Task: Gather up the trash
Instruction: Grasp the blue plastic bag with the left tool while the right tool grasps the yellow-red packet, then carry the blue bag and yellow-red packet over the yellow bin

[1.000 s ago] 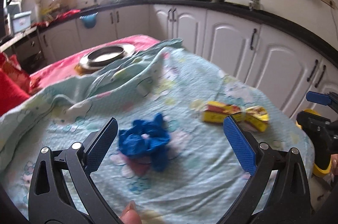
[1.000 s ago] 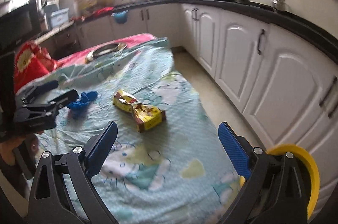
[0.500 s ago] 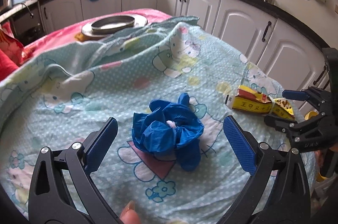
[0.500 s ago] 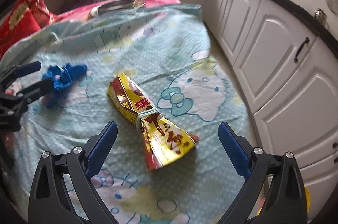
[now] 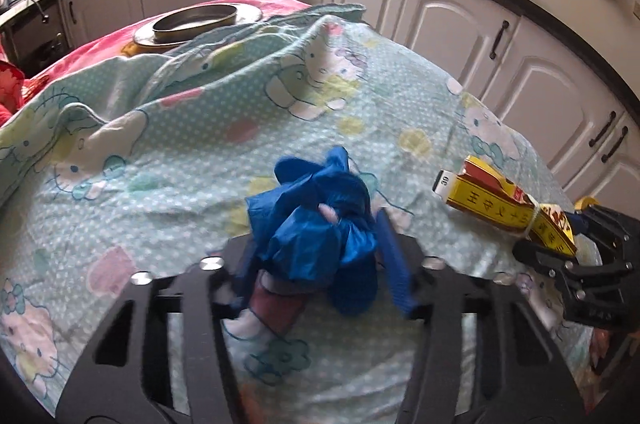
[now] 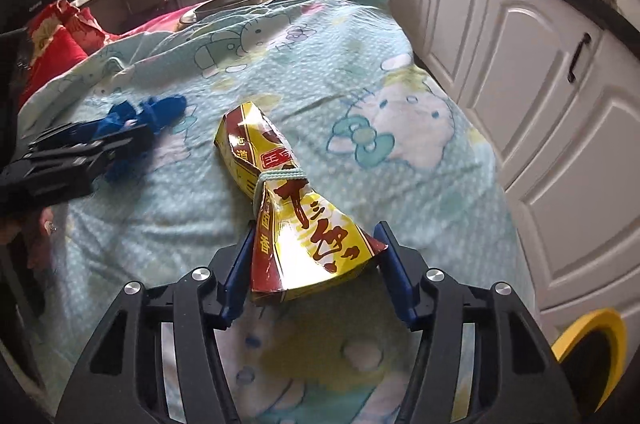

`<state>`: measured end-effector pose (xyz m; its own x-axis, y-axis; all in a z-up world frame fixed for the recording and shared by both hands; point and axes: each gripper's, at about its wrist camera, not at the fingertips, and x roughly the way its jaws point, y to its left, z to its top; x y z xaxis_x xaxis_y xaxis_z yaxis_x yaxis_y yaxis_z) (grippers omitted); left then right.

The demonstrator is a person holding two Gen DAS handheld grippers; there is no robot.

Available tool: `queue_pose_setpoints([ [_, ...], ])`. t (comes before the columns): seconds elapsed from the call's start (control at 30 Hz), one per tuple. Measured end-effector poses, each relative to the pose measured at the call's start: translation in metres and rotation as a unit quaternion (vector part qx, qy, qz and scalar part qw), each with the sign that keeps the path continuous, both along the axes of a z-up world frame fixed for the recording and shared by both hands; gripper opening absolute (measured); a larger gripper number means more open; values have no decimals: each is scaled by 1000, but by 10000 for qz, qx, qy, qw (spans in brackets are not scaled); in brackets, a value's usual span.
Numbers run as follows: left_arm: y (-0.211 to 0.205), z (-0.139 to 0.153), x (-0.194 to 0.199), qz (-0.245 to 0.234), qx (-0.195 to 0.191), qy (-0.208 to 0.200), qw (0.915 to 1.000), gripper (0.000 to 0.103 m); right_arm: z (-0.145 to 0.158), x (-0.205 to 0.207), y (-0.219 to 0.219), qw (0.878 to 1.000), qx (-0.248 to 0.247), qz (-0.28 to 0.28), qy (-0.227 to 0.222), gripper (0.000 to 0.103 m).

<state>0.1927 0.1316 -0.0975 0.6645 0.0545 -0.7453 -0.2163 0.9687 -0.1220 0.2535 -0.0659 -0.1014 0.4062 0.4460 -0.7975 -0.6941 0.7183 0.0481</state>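
A crumpled blue plastic bag (image 5: 316, 224) lies on the cartoon-print cloth (image 5: 200, 127) over the table. My left gripper (image 5: 316, 264) is shut on the bag, its blue pads pressing both sides. It also shows in the right wrist view (image 6: 132, 127) with the left gripper (image 6: 132, 137) around it. A yellow-and-red snack wrapper (image 6: 304, 224), tied in the middle with string, lies to the right. My right gripper (image 6: 316, 264) is closed on the wrapper's near end. The wrapper also shows in the left wrist view (image 5: 500, 199), with the right gripper (image 5: 560, 244) at its end.
A round metal dish (image 5: 196, 21) stands at the far end on a pink cloth. White cabinets (image 6: 560, 103) run along the right side and back. A yellow-rimmed bin (image 6: 592, 348) stands on the floor at the lower right. Red bags (image 6: 60, 39) lie at the left.
Both grippers have moved forward and down onto the cloth and closed. The left one has taken hold of the blue bag, the right one of the snack wrapper.
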Motion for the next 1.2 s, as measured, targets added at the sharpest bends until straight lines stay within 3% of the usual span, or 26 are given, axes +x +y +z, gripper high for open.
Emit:
queue_pose_setpoints([
  [0.1, -10, 0, -1, -157, -49, -1, 9999, 20, 1, -11, -11, 9999, 130, -104, 37, 56],
  [0.27, -35, 2, -5, -462, -105, -39, 9989, 13, 2, -34, -41, 9982, 470, -338, 139, 56],
  [0.6, -99, 21, -12, -1130, -102, -305, 9931, 13, 11, -57, -109, 9852, 1305, -1003, 472, 55],
  [1.2, -186, 47, -18, -2023, -41, -601, 9775, 13, 33, -65, -225, 9646, 1603, -2085, 183, 55],
])
